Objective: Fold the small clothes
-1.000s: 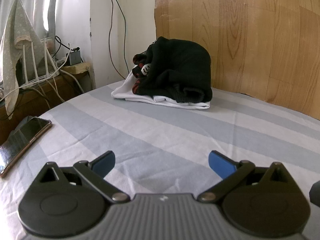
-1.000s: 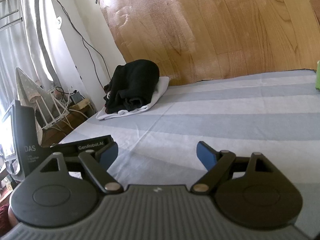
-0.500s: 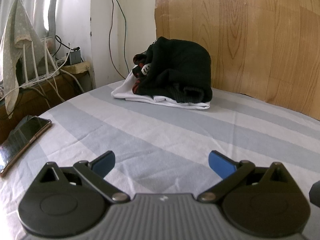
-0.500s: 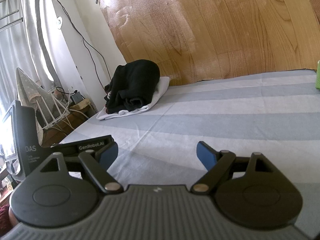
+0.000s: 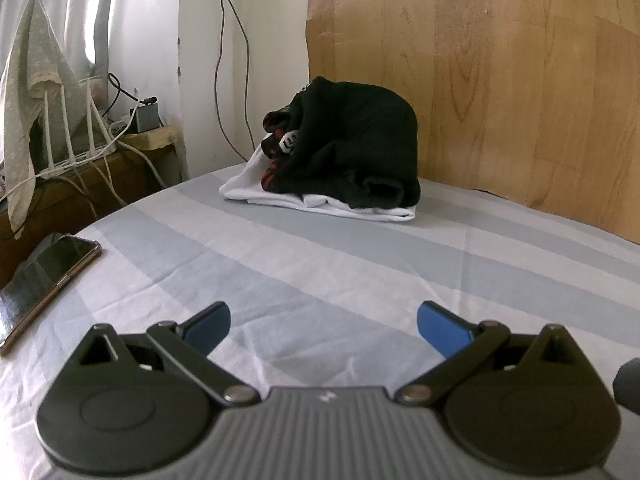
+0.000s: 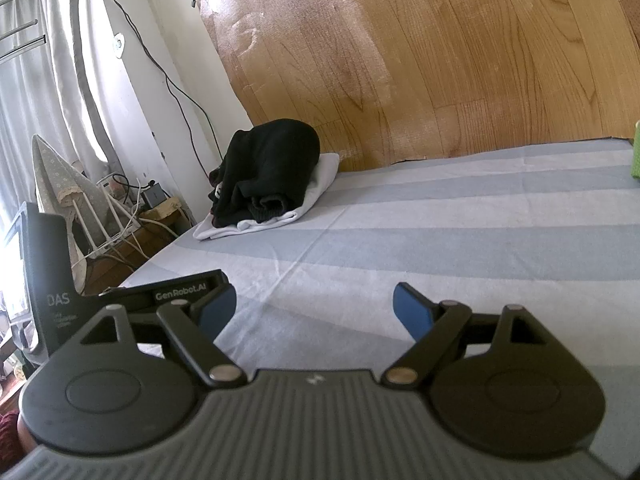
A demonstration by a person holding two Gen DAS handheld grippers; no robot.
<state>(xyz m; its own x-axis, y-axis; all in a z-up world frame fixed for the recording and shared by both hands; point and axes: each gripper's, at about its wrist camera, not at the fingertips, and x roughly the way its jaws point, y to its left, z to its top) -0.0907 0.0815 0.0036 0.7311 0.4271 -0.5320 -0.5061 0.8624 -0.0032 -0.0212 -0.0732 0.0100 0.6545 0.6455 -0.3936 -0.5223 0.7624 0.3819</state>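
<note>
A pile of small clothes sits at the far end of the striped bed: a bundled black garment with red and white print lies on a folded white one. From the right wrist the same black garment rests on the white one at the far left. My left gripper hovers low over the sheet, open, nothing between its blue pads, well short of the pile. My right gripper is likewise open and empty, with the left gripper's black body just to its left.
A phone lies at the bed's left edge. Beyond that edge stands a low wooden shelf with a router, cables and a charger. A wood-pattern panel lines the wall behind the bed. A green object peeks in at far right.
</note>
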